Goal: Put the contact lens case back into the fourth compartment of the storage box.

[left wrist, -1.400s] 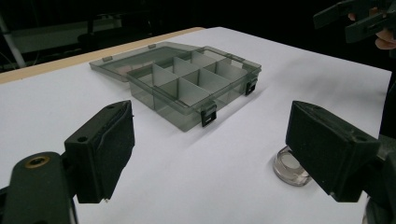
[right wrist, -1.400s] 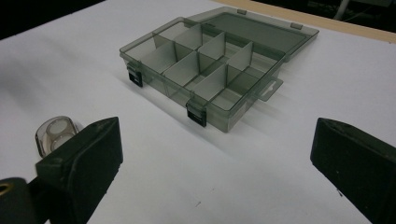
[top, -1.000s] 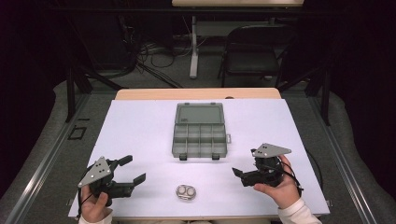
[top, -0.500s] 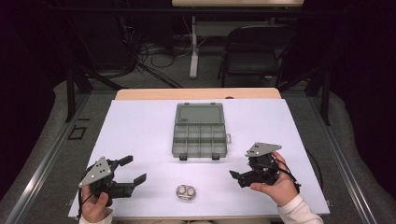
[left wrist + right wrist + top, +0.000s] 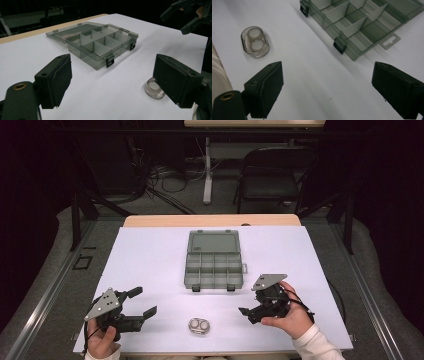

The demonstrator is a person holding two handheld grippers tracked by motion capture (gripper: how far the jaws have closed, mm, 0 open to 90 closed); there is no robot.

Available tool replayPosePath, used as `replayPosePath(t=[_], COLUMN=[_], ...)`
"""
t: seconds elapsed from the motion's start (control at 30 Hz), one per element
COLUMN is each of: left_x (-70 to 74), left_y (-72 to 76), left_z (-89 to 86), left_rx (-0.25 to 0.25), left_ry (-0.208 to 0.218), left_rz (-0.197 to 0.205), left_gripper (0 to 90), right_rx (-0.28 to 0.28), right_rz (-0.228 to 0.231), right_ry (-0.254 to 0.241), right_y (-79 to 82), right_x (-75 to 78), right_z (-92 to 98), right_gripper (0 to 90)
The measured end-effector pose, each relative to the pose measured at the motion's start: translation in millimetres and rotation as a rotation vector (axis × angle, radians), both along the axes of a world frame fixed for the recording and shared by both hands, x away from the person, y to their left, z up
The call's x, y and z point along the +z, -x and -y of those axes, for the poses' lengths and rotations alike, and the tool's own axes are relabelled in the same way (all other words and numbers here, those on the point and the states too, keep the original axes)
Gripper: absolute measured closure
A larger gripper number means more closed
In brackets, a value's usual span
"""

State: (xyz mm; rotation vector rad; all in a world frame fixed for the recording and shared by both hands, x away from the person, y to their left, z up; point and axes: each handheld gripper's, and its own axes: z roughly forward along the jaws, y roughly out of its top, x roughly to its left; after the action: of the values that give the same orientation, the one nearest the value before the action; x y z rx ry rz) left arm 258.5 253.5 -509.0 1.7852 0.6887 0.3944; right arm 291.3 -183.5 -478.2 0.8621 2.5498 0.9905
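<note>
Progress of the work: nothing is yet held. The small clear capsule (image 5: 199,326), a rounded transparent piece with two round wells side by side, is seen lying flat on the white counter (image 5: 150,260) near its front edge, between the two hands and well apart from both. The grey translucent organiser box (image 5: 214,265) is shown behind it at mid-counter, lid folded back flat, its divided compartments empty as far as can be seen.

The left tongs (image 5: 142,303) are held wide open and empty, aimed toward the box. The right tongs (image 5: 248,314) are likewise open and empty; their jaws have just been closing slightly, with nothing between them. The grasp of the capsule and any placing in a compartment are judged to remain undone.
</note>
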Motion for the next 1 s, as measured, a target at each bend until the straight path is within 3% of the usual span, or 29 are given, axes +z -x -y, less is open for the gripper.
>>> replayPosePath(t=[0.2, 0.43, 1.0], left_x=[-0.1, 0.0, -0.1], left_y=[0.2, 0.2, 0.2], left_z=[0.3, 0.1, 0.7], left_rx=[-0.001, -0.002, -0.001], left_ry=[0.001, 0.001, 0.003], left_rz=[0.001, 0.0, 0.0], left_gripper=[16.1, 16.2, 16.2], right_rx=[0.042, 0.103, 0.188], right_rz=[-0.026, -0.07, -0.103], right_ry=[0.002, 0.049, 0.154], right_y=[-2.1, -4.0, -4.8], right_x=[0.0, 0.6, -6.3], right_z=[-12.5, -25.3, -50.4], right_gripper=[11.9, 14.3, 14.7])
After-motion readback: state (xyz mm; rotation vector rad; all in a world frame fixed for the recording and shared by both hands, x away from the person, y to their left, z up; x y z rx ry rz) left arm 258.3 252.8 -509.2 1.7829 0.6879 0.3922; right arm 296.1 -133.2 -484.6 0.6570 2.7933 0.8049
